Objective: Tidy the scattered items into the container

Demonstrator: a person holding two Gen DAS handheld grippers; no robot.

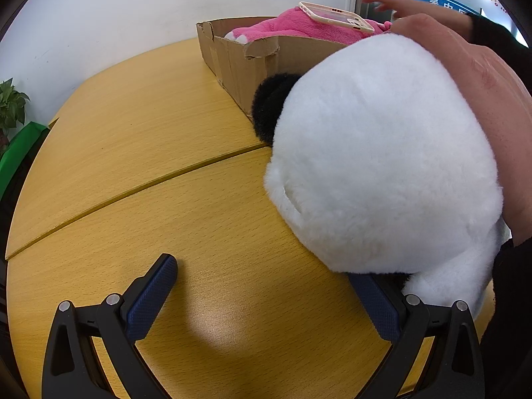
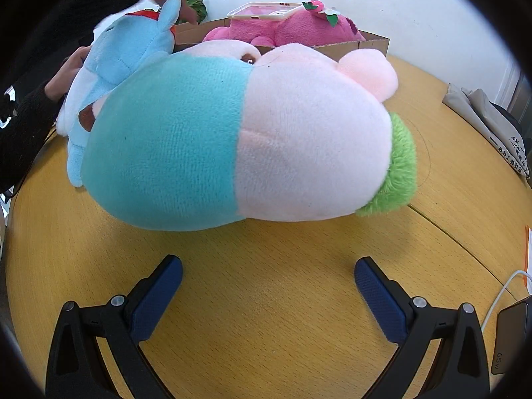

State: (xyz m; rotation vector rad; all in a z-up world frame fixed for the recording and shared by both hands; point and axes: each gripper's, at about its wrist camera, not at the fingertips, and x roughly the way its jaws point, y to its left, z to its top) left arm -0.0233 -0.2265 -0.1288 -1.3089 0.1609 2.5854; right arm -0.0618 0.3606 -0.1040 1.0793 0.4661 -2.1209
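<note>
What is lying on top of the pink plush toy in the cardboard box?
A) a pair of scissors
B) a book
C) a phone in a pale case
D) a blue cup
C: a phone in a pale case rests flat on the pink plush toy inside the cardboard box.

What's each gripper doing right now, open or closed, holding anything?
Left gripper: open, holding nothing; the white plush overlaps its right finger.
Right gripper: open, empty, just short of the teal-and-pink plush.

Plain white wall [image 1: 116, 16], yellow wooden table [image 1: 149, 133], potted plant [image 1: 11, 103]
</note>
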